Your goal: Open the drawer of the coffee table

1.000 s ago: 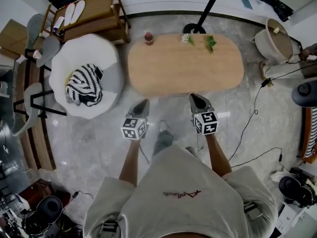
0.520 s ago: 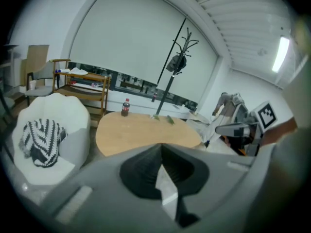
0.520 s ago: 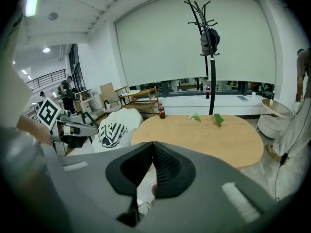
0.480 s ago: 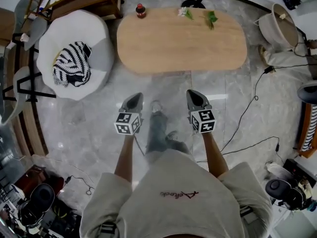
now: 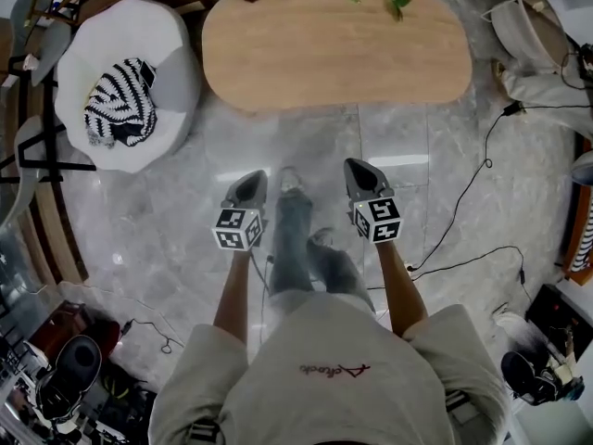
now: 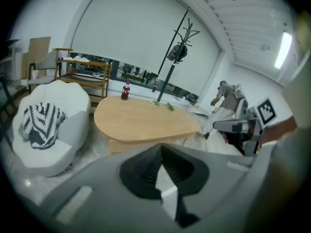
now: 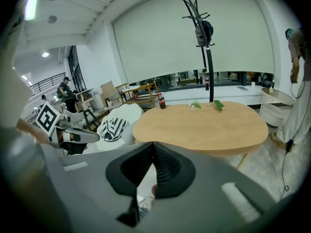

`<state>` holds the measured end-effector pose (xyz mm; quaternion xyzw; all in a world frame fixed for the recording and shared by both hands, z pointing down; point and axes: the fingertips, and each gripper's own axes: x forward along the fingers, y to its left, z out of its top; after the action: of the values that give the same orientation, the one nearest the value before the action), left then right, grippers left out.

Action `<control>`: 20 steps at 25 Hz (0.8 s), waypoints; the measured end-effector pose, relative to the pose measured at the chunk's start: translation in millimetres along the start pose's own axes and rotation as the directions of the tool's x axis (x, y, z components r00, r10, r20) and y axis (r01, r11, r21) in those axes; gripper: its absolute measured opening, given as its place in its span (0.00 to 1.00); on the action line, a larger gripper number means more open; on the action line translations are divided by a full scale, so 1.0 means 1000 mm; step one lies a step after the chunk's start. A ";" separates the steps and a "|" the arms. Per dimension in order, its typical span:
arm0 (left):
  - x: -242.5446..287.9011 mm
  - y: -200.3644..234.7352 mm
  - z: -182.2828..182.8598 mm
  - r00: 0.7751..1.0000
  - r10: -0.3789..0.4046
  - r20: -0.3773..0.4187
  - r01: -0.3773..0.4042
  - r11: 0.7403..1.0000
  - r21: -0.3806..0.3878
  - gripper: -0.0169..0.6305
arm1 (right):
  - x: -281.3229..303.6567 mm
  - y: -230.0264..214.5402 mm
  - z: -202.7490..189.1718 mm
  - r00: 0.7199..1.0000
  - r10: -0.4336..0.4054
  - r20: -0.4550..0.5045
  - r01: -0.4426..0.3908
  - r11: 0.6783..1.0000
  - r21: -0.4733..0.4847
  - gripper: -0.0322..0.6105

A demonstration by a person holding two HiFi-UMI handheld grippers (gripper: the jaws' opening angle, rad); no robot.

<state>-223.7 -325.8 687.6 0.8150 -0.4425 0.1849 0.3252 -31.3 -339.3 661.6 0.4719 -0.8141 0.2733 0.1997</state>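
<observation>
1. Head view: the coffee table (image 5: 334, 44) is lying straight ahead of both grippers, well apart, with its long axis running left-right across the view. The left gripper (image 5: 252, 182) and right gripper (image 5: 361, 170) are pointing at its near long edge, jaws together, holding nothing. Neither is clearly nearer. The drawer is not showing, as the surface is hiding everything beneath it.
2. Left gripper view: the jaws are meeting at the tips, empty. A wooden box (image 6: 124, 145) is showing under the surface, partly cut off by the gripper. It is likely the drawer, but no handle is discernible.
3. Right gripper view: the jaws are sitting closed, empty. The coffee table is lying ahead, slightly right. Its underside is mostly hidden, and no drawer front is discernible.
</observation>
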 end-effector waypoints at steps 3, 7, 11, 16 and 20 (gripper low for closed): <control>0.014 0.014 -0.015 1.000 0.013 0.007 -0.013 1.000 0.001 0.03 | 0.019 -0.005 -0.016 1.000 0.009 0.002 -0.009 1.000 0.001 0.06; 0.040 0.045 -0.038 0.999 0.036 0.024 -0.036 0.999 0.000 0.03 | 0.056 -0.018 -0.040 1.000 0.019 0.016 -0.019 1.000 -0.007 0.06; 0.074 0.081 -0.065 0.997 0.055 0.052 -0.055 0.998 0.013 0.03 | 0.104 -0.038 -0.067 0.998 0.020 0.055 -0.019 1.000 -0.016 0.06; 0.120 0.118 -0.103 0.996 0.047 0.080 -0.049 0.999 0.020 0.03 | 0.158 -0.068 -0.118 0.997 0.016 0.080 -0.015 1.000 -0.007 0.06; 0.155 0.153 -0.135 0.994 0.051 0.096 -0.055 0.998 0.032 0.03 | 0.202 -0.086 -0.159 0.995 0.020 0.095 -0.018 1.000 -0.015 0.06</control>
<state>-270.0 -386.1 932.3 0.8163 -0.4758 0.1619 0.2847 -41.3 -407.0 924.1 0.4751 -0.8291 0.2467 0.1615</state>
